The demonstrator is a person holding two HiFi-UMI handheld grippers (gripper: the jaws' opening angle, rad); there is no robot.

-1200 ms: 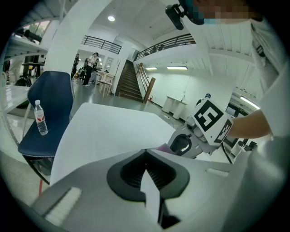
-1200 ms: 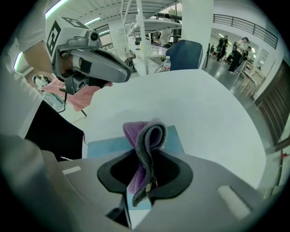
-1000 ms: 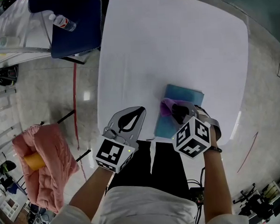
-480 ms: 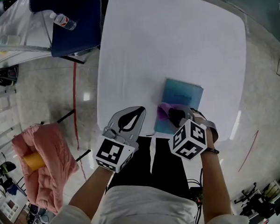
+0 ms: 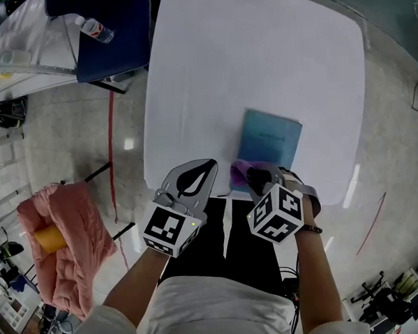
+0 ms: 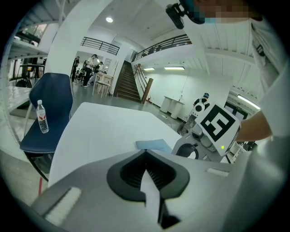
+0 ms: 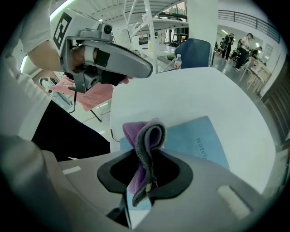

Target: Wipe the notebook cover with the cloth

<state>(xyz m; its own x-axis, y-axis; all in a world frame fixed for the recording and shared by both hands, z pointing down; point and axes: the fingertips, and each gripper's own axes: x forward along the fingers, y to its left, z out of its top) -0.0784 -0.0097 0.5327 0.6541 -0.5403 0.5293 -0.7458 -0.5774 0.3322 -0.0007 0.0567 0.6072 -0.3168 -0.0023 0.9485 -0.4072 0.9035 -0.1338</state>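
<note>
A light blue rectangular notebook (image 5: 270, 142) lies flat on the white surface (image 5: 259, 62), toward its near right part, with its cover up and a small printed word on it. The right gripper (image 5: 250, 174) is at the notebook's near left corner. Its fingers are closed on a folded purple cloth with a grey edge (image 7: 146, 149). In the right gripper view the cloth stands up in a loop between the fingers, with the blue cover just beyond it. From the head view the cloth covers that corner of the notebook; whether it presses on the cover cannot be told. The rest of the cover lies bare.

The left gripper (image 5: 203, 169) hovers over the near edge of the surface, just beside the right gripper and left of the notebook, apart from it. Its fingers are together with nothing between them, as the left gripper view shows.

A dark blue chair (image 5: 108, 42) stands at the far left corner of the surface with a clear plastic water bottle (image 5: 94, 33) lying on its seat. On the floor to the left lies a pink bundle of fabric (image 5: 73, 247) with an orange cylinder (image 5: 51, 239) on it.
</note>
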